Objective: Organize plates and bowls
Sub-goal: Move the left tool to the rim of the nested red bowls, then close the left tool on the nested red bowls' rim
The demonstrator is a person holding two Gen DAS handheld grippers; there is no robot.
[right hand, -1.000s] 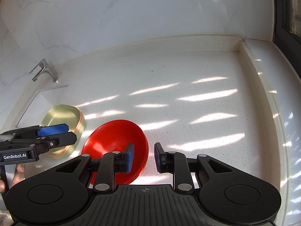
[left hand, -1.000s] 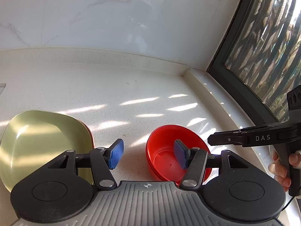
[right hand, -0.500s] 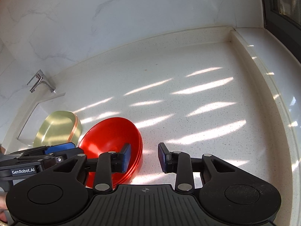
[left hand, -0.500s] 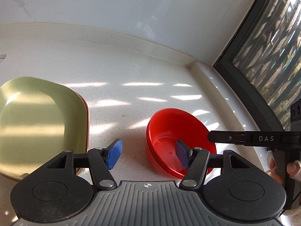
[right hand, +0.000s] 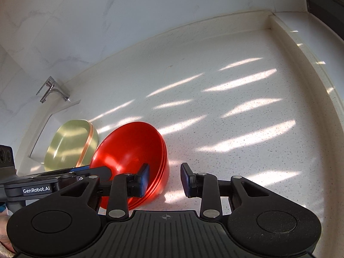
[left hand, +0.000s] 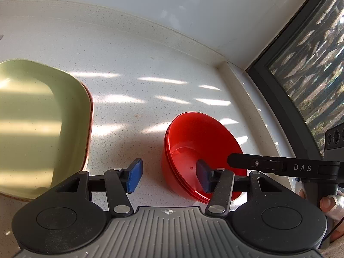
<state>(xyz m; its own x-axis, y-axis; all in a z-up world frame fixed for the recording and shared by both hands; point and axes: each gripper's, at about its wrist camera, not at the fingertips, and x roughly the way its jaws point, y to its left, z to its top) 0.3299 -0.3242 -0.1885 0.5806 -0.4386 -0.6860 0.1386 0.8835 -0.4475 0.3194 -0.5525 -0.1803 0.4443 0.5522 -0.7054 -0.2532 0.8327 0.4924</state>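
Two stacks sit on the bench (left hand: 133, 79) in the left view: red bowls (left hand: 193, 137) nested at right, green plate (left hand: 38, 118) at left. My left gripper (left hand: 169, 177) is closing, half-wide, straddling the bowls' near-left rim, pads not pressing. Right view: my right gripper (right hand: 164, 179) stands narrow but parted across the red bowls' (right hand: 131, 144) right rim, not clamped.

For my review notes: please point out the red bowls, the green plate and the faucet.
red bowls (left hand: 193, 137): left wrist view, inner wall of the top bowl.
green plate (left hand: 32, 118): left wrist view, its flat inside.
faucet (right hand: 52, 91): right wrist view, the metal spout.
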